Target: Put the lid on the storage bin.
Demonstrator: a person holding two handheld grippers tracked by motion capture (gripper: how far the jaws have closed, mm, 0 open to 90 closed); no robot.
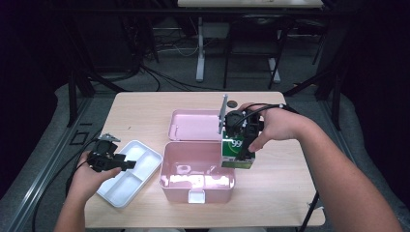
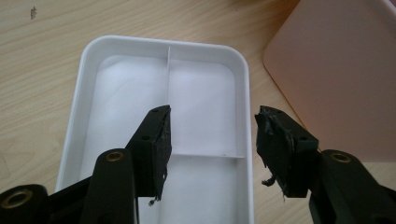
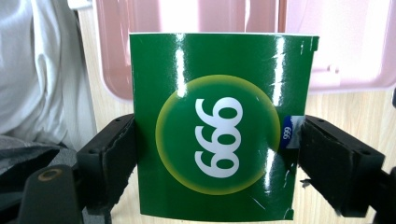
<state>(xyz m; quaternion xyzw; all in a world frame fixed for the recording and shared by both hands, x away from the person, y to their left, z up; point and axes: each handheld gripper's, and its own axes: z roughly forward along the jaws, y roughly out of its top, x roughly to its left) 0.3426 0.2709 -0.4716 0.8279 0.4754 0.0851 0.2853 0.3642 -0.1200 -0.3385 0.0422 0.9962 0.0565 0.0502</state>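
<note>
Green, glossy cardboard marks the item in hand: a small green box (image 3: 219, 126) printed with "999" in white on a yellow-ringed disc. The right gripper (image 1: 245, 140) is clenched on it, one jaw pressed against each side face, as the right gripper view confirms. The box hangs clear of the table at the right end of the pink case (image 1: 197, 179), just above that case's right rim.

The pink case stands open, its lid (image 1: 196, 124) laid back flat on the far side.

To the left of the pink case, just beside it, lies a white divided tray (image 2: 163, 65) on the wooden table (image 1: 145, 104). The left gripper (image 2: 212, 140) hovers over the tray's near portion, jaws spread apart with nothing between them. A hand (image 1: 87, 176) holds it from below.
</note>
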